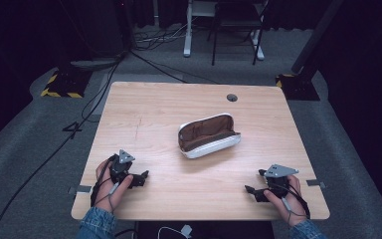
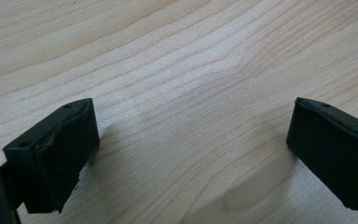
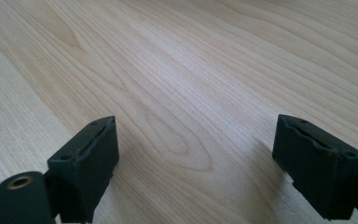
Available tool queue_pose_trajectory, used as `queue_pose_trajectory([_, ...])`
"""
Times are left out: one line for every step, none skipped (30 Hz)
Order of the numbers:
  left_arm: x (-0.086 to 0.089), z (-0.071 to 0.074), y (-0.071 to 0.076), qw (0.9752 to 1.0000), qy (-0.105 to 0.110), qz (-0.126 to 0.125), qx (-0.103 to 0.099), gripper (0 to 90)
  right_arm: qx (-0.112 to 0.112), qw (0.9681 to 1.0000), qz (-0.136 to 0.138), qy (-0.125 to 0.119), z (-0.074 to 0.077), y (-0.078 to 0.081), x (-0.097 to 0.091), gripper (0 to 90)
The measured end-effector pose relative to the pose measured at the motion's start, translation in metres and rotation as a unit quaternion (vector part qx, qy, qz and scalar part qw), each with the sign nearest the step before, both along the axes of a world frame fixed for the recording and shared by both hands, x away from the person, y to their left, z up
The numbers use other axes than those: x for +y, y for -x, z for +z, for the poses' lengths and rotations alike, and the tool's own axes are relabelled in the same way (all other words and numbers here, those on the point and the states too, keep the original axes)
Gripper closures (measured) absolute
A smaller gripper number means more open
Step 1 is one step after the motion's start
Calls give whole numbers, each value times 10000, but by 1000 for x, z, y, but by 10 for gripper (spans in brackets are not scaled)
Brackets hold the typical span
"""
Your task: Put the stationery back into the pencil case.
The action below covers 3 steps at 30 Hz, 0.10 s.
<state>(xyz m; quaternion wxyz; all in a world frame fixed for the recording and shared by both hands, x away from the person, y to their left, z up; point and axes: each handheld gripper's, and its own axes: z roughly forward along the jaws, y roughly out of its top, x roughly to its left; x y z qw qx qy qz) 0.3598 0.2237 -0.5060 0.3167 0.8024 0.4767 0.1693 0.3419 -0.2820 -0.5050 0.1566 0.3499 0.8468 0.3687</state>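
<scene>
Two tongs rest on the desk [image 1: 144, 104]: the left tongs [image 1: 143, 177] near the front left corner, jaws wide, gripping nothing. An open pouch [image 1: 208, 135] lies mid-desk, well apart. Right tongs [image 1: 251, 191], front right, spread wide, bare wood between.

A light wooden table [image 1: 149, 107] bears an open white pouch [image 1: 209, 135] lying near its middle.
</scene>
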Motion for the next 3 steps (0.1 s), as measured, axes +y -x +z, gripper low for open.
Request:
queue_pose_trajectory([0,0,0,10000,-7,-6,2,25,17,10000,22,7,0,0,1,125])
queue_pose_trajectory([0,0,0,10000,-7,-13,2,24,24,10000,33,13,0,-1,1,115])
queue_pose_trajectory([0,0,-1,10000,-9,-19,-1,23,33,10000,60,20,0,-2,2,109])
